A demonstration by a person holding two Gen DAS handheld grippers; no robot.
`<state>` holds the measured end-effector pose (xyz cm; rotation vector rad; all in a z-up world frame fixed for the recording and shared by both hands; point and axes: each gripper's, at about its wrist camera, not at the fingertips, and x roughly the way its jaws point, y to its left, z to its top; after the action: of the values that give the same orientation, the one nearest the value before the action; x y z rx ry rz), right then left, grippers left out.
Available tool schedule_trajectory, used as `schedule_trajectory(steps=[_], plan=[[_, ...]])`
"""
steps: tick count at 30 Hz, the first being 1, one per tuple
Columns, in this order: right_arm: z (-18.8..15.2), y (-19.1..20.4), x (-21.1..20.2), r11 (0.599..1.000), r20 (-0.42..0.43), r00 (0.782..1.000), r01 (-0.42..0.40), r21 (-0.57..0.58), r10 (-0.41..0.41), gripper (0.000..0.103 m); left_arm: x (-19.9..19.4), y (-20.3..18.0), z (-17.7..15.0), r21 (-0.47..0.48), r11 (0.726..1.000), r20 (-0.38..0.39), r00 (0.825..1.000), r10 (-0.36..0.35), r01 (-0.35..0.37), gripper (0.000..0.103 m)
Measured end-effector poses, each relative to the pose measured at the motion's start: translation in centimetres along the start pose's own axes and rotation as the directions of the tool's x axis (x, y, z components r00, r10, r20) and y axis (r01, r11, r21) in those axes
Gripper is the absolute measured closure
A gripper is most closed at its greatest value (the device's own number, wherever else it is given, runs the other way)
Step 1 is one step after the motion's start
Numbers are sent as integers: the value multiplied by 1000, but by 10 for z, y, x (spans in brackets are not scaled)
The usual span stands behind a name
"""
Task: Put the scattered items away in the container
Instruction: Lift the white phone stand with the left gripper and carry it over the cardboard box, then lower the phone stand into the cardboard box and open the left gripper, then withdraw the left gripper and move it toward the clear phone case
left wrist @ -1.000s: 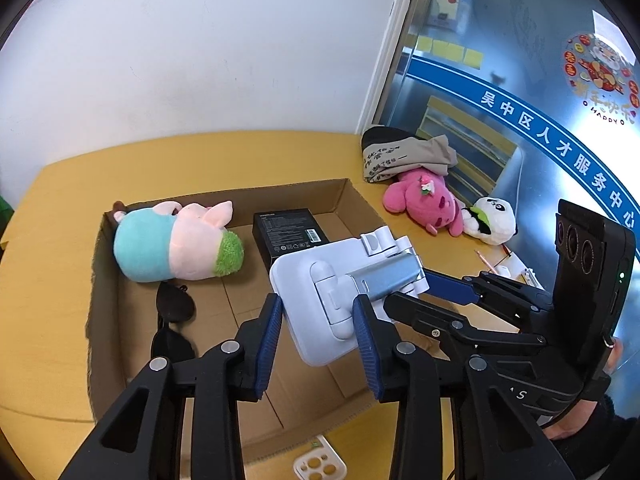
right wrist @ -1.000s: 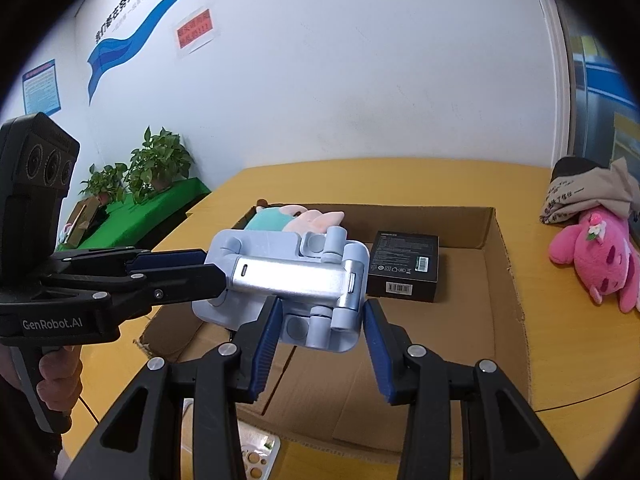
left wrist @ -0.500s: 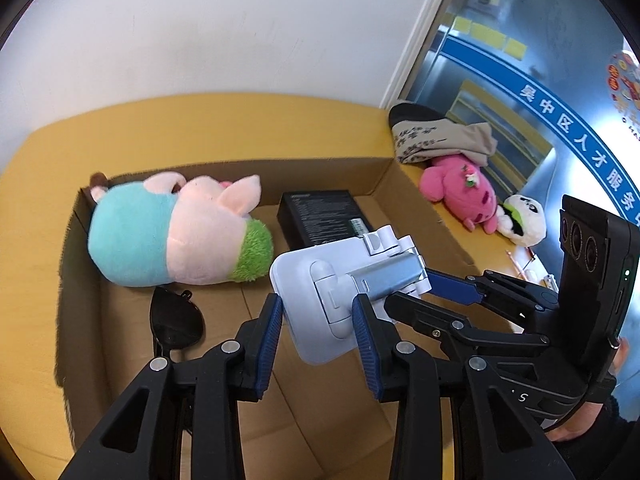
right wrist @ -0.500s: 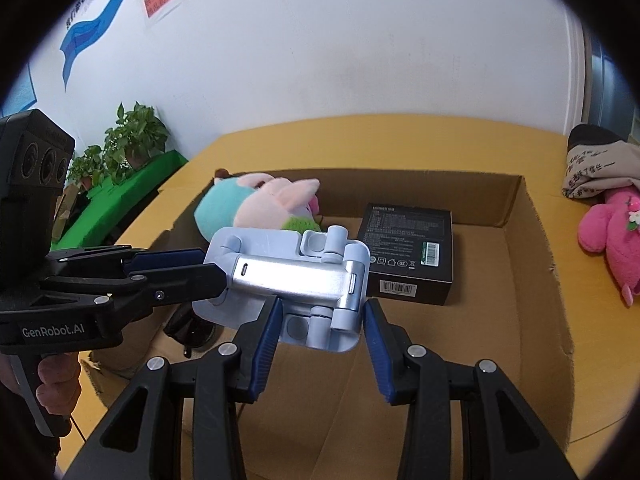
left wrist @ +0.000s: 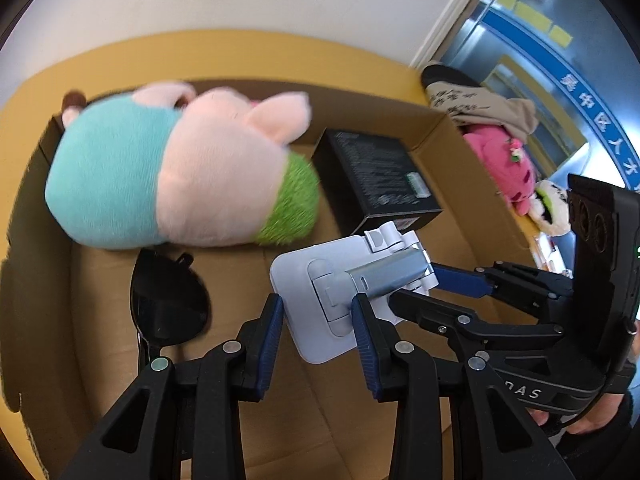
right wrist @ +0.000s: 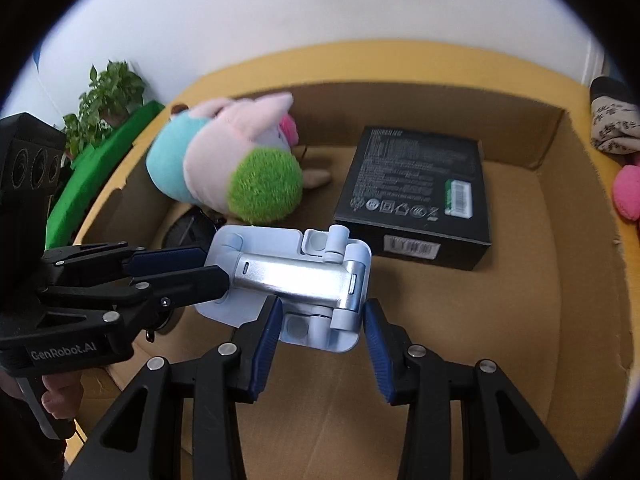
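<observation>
**Stand carried lower into the box**

Both grippers have dropped further into the cardboard box (left wrist: 436, 120) since a second ago; its floor and contents now fill the views, and the near wall has passed out of sight. The left hand-held gripper (left wrist: 318, 320) grasps the white base of the phone stand (left wrist: 320, 300). The right hand-held gripper (right wrist: 323, 326) grasps the stand's other end, by the hinge, grip unchanged. Stand hangs above the box floor, near centre. Far left inside: pig plush (left wrist: 172, 176), now blurred. Far right of it: black carton (right wrist: 416, 196). Sunglasses (left wrist: 168, 304) lie near left on the floor. On the yellow worktop (left wrist: 240, 52), outside the right wall: pink plush (left wrist: 508, 164).
</observation>
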<state>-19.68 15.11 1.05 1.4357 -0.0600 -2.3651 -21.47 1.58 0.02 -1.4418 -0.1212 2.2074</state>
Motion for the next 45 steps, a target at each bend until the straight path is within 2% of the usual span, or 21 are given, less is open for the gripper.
schedule_trajectory(steps=[1, 2, 3, 4, 6, 7, 10, 12, 13, 14, 15, 16, 17, 18, 19, 20, 24, 27, 29, 33, 45], plan=[[1, 1, 3, 1000, -13, 1000, -12, 0, 12, 66, 5, 1, 0, -7, 1000, -23, 1000, -17, 17, 99], [3, 3, 6, 999, -30, 999, -35, 3, 36, 81, 9, 1, 0, -12, 998, -35, 998, -55, 54, 100], [5, 7, 9, 997, -45, 996, -79, -3, 79, 86, 14, -2, 0, -9, 997, -55, 995, -82, 82, 101], [7, 13, 14, 995, -72, 992, -101, -17, 99, 95, 19, -5, 0, -4, 997, -70, 995, -73, 73, 102], [7, 22, 25, 995, -112, 991, -75, -63, 68, 100, 21, -6, -1, -13, 999, -71, 997, -31, 30, 103], [6, 21, 26, 996, -108, 992, -68, -65, 61, 97, 18, -6, -1, -9, 1000, -57, 998, -19, 19, 103], [2, 11, 26, 996, -100, 991, -86, -17, 84, 96, 14, -2, -6, -9, 999, -40, 999, 32, -32, 103], [-1, 4, 21, 997, -75, 994, -75, 11, 76, 92, 11, 1, -13, -10, 999, -36, 998, 46, -47, 102], [-2, 3, 16, 997, -58, 996, -73, 14, 74, 82, 7, 2, -15, -11, 998, -25, 998, 56, -57, 102], [-4, 3, 9, 998, -34, 997, -69, 10, 69, 64, 0, 3, -19, -18, 998, -6, 998, 60, -60, 100], [-7, 4, -2, 999, -3, 999, -52, 2, 52, 55, -9, 3, -22, -27, 998, 19, 998, 60, -59, 97], [-10, 5, -10, 999, 22, 999, -37, 0, 37, 39, -20, 4, -23, -32, 998, 47, 997, 62, -60, 88], [-12, 5, -18, 1000, 42, 999, -30, -1, 30, 30, -34, 3, -26, -35, 997, 86, 994, 70, -68, 68], [-17, 7, -28, 1000, 68, 997, -26, -5, 27, 28, -46, 2, -28, -41, 996, 126, 988, 86, -81, 56], [-22, 9, -37, 1000, 90, 996, -26, -11, 27, 28, -63, 1, -33, -51, 993, 183, 977, 110, -103, 34], [-29, 12, -48, 1000, 118, 993, -22, -14, 24, 27, -81, -3, -39, -60, 991, 241, 961, 134, -123, 19], [-49, 28, -87, 999, 230, 973, 33, -42, -22, 26, -148, -25, -68, -79, 967, 432, 866, 251, -242, 9], [-66, 42, -113, 994, 297, 952, 94, -63, -72, 26, -178, -39, -96, -83, 943, 508, 801, 317, -321, 0], [-73, 47, -126, 991, 325, 942, 116, -69, -88, 26, -188, -47, -112, -87, 933, 530, 776, 341, -350, 0], [-82, 62, -141, 985, 363, 925, 149, -85, -109, 26, -196, -55, -135, -110, 920, 534, 758, 374, -376, 0], [-112, 70, -178, 981, 407, 904, 176, -82, -129, 26, -209, -86, -163, -75, 934, 549, 767, 332, -350, 0]])
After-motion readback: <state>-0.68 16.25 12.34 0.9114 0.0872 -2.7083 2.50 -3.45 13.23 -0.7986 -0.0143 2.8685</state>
